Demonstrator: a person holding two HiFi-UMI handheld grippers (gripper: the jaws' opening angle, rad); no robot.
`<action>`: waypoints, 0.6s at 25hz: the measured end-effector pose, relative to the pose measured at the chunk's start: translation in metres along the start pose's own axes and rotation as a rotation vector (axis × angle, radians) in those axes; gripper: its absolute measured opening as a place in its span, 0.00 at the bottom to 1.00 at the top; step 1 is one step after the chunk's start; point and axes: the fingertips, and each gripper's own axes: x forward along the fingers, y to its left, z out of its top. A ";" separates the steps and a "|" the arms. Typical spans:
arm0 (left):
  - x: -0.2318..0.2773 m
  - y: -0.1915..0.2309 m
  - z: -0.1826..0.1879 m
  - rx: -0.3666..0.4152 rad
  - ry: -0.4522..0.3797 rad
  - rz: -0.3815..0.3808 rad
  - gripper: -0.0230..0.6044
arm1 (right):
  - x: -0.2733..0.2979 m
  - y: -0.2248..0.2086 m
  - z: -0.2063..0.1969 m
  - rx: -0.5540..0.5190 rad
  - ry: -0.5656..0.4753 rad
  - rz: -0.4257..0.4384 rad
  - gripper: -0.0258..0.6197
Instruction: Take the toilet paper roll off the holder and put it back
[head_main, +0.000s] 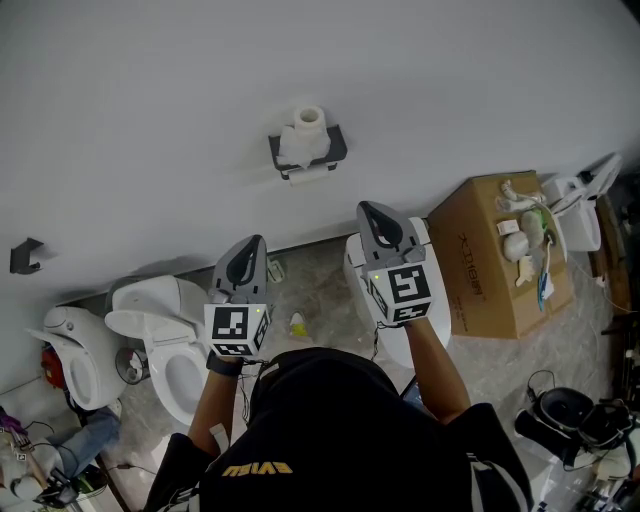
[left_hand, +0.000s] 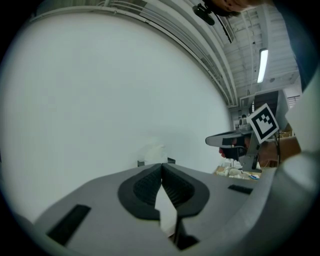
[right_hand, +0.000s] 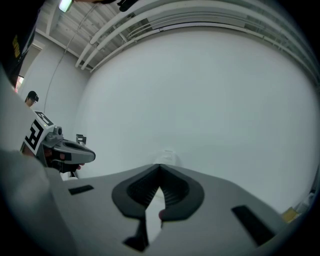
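- Writing: the cardboard box (head_main: 490, 265) at the right carries dark print on its side, too small to read. The person's black shirt (head_main: 330, 420) has yellow lettering that appears upside down and cannot be made out. Each marker cube (head_main: 237, 328) shows only black-and-white square patterns.
- The toilet paper roll (head_main: 305, 128) stands upright on top of the dark holder (head_main: 335, 148), which is fixed to the far white wall (head_main: 150, 120). A loose sheet hangs down in front of the holder.
- The left tongs (head_main: 256, 243) are fully closed, with their ribbed black pads meeting at the tip and nothing between them.
- The right tongs (head_main: 368, 214) are closed in the same way and hold nothing.
- Both tongs point at the wall, one on each side below the roll and well apart from it.
- Nothing lies between the tongs and the roll.
- Around: smooth white toilets (head_main: 165, 345) stand on the mottled grey floor (head_main: 310, 285) at the near left. A small dark bracket (head_main: 25, 256) sits on the wall at the far left. White and green odds lie on top of the box.
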 end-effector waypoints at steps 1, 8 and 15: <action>0.000 0.000 0.000 -0.001 -0.001 -0.001 0.05 | 0.000 0.000 0.000 0.003 -0.002 0.003 0.03; 0.001 0.000 -0.002 -0.006 0.003 -0.006 0.05 | 0.000 -0.001 0.000 0.003 0.004 0.001 0.03; 0.004 -0.001 -0.002 -0.006 0.003 -0.012 0.05 | -0.001 -0.005 0.002 0.012 0.000 -0.001 0.03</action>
